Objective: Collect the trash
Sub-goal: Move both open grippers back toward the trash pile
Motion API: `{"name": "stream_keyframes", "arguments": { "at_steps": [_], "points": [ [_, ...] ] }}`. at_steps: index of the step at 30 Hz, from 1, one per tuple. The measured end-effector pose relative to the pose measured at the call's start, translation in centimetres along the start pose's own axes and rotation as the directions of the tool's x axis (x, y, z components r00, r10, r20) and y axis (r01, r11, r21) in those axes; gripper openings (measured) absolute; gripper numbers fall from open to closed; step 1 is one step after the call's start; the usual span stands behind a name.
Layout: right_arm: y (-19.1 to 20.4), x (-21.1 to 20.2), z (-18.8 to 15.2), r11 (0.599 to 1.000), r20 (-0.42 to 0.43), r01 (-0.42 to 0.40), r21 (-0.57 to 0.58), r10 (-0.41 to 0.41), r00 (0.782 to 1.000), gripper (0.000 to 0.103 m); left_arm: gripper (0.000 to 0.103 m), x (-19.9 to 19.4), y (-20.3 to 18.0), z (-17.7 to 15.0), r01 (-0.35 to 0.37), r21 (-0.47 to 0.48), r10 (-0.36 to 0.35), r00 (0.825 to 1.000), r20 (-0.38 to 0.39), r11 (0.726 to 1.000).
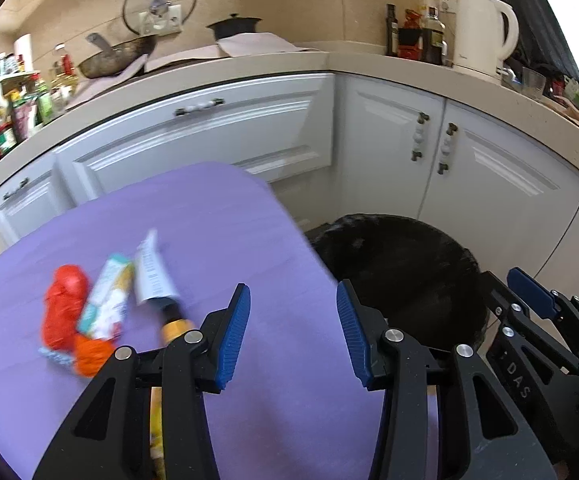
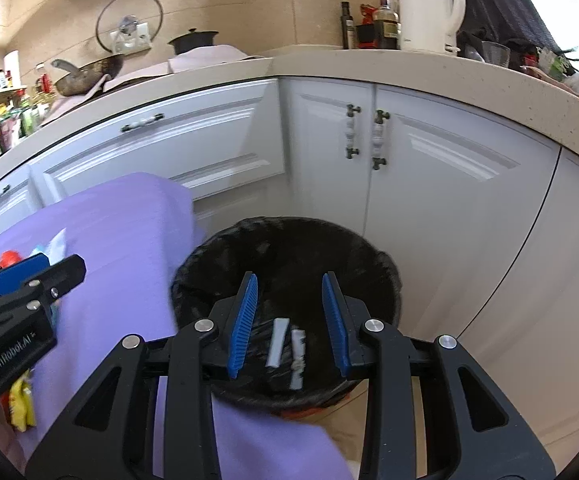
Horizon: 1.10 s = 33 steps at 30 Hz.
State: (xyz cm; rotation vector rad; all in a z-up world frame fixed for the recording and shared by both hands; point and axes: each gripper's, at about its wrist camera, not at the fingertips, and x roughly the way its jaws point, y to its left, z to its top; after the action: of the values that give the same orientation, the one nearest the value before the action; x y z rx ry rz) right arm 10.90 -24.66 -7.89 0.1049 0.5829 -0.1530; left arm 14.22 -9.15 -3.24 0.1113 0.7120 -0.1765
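Observation:
A purple table point(image 1: 217, 216) holds trash: a red wrapper point(image 1: 63, 308), a white-and-teal packet point(image 1: 107, 300), a white tube with a gold cap point(image 1: 155, 276) and a yellow wrapper point(image 1: 155, 420) under my left gripper. My left gripper point(image 1: 293, 328) is open and empty above the table's right edge. A black-lined trash bin point(image 2: 289, 256) stands beside the table, with two pale strips point(image 2: 285, 344) inside. My right gripper point(image 2: 289, 316) is open and empty right over the bin. The left gripper also shows at the left of the right wrist view point(image 2: 21, 280).
White kitchen cabinets point(image 2: 429, 184) curve behind the bin under a beige counter point(image 2: 409, 68). On it stand a white kettle point(image 2: 429, 12), bottles point(image 2: 381, 24), a pan point(image 1: 117, 56) and a black pot point(image 1: 235, 26). Jars crowd the left end point(image 1: 5, 120).

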Motion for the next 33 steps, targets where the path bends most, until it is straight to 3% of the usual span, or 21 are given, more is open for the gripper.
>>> {"name": "stream_keyframes", "arguments": {
  "at_steps": [15,33],
  "points": [
    [8.3,-4.4,-2.6,0.989,-0.007,-0.118,-0.089,0.118,0.993,0.033,0.045,-5.7,10.3,-4.3,-0.147,-0.099,0.149,0.989,0.011,0.984],
    [16.4,-7.0,-5.9,0.951,-0.056,-0.221,-0.217,0.214,0.975,0.033,0.045,-8.9,19.9,-10.5,-0.283,-0.242,0.281,0.959,-0.045,0.928]
  ]
}}
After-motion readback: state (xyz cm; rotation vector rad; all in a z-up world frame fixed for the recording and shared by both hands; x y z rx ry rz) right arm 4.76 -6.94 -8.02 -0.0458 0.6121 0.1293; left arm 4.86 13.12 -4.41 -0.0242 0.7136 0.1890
